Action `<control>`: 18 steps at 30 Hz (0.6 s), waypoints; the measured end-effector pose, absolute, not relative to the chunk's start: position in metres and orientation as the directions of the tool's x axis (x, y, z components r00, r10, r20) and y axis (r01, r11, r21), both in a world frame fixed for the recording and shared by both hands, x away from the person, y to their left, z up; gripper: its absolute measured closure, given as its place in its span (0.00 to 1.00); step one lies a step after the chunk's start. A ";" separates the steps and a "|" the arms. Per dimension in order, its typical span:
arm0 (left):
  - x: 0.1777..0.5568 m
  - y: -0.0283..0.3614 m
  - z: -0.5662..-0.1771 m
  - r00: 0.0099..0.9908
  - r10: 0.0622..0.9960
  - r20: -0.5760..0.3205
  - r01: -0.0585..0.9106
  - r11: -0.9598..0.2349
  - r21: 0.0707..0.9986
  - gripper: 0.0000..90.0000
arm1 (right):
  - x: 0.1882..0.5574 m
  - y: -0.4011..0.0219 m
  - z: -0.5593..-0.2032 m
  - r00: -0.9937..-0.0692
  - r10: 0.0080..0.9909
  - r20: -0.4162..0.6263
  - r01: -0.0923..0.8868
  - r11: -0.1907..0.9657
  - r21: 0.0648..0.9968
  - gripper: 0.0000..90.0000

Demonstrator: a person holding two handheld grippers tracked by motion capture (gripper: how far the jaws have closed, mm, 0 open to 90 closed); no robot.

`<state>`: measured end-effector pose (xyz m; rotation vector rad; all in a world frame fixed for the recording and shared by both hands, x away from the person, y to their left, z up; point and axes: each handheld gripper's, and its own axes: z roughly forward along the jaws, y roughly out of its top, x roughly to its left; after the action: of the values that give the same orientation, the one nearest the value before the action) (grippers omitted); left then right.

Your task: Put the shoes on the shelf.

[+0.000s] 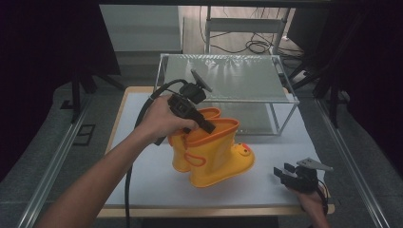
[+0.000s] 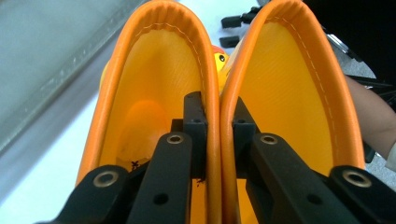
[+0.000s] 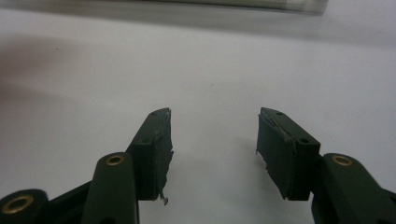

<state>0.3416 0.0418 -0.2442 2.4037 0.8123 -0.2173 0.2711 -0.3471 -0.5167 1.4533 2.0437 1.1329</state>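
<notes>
Pinching the two adjoining cuffs together, the left gripper (image 2: 212,135) is being held clenched on the pair of yellow rain boots (image 1: 214,152): in the left gripper view one jaw is sitting inside each boot, with both orange rims (image 2: 219,116) squeezed between the pads. In the high view the boots are being carried near the middle of the white table (image 1: 142,185), slightly tilted; whether the soles are touching the surface cannot be told. Their long axis, heel to duck-face toe (image 1: 244,151), is pointing toward the table's right edge. The shafts are hanging straight below the left gripper, so any lift is being taken along that vertical line.

The right gripper (image 1: 286,173) is being rested at the table's near right corner, well apart from the boots, its jaws released and nothing between them, with bare white surface ahead of it in the right gripper view. The left hand (image 1: 161,118) is judged the nearer and the only one engaged.

Toward the far edge a clear two-tier rack (image 1: 228,78) is standing; both tiers are appearing empty, and the boots probably belong there. Both boot shafts are being seen empty apart from the jaws.
</notes>
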 end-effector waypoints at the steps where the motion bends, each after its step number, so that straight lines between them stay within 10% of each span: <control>1: 0.342 0.039 -0.241 0.802 0.497 -0.331 0.597 -0.642 0.481 0.91 | 0.271 -0.348 -0.517 -0.387 0.912 0.138 0.599 0.135 0.789 0.49; 18: 0.357 -0.002 -0.186 0.821 0.452 -0.349 0.570 -0.623 0.535 0.91 | 0.273 -0.352 -0.517 -0.369 0.918 0.149 0.602 0.114 0.790 0.49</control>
<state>0.3569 -0.0018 -0.1856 2.3481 0.7472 -0.2367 0.2727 -0.3517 -0.5172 1.4788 2.0205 1.1397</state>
